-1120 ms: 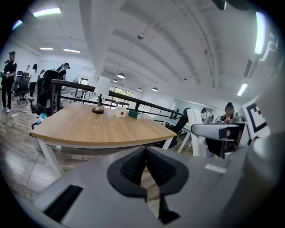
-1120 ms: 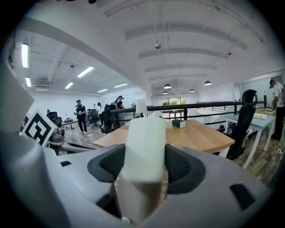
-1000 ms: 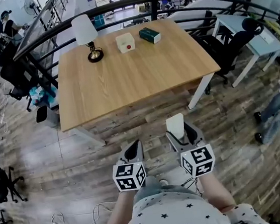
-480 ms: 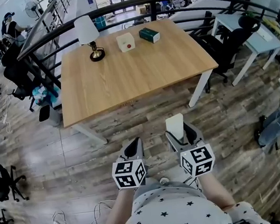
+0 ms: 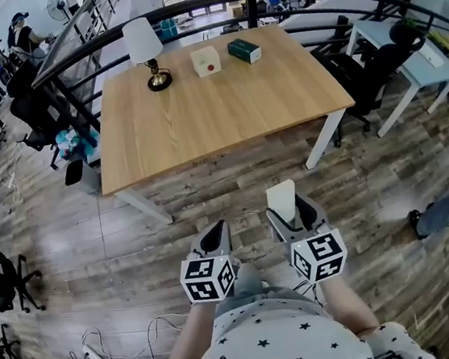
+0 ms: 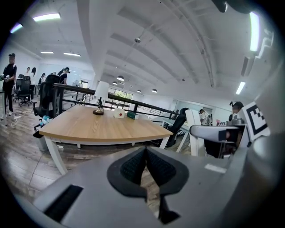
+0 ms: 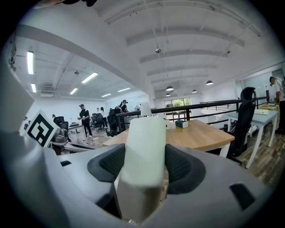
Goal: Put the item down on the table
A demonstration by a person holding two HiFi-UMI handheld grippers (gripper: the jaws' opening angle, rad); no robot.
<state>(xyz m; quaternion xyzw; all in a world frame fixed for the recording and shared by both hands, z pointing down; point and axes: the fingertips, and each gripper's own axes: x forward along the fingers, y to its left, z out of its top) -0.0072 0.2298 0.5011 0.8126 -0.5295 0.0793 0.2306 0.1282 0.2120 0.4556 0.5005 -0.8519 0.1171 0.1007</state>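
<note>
My right gripper is shut on a pale cream block, which stands upright between the jaws and fills the middle of the right gripper view as the cream block. My left gripper is shut with nothing in it; its black pads meet at the tip. Both grippers hang over the wood-plank floor, short of the near edge of the wooden table, which also shows ahead as the table in the left gripper view.
At the table's far edge stand a white-shaded lamp, a white box with a red dot and a dark green box. A black railing curves behind. Office chairs and a second desk are at right; cables lie on the floor.
The table has slid slightly in the head view as I shift; both grippers keep the same pose and the block stays gripped.
</note>
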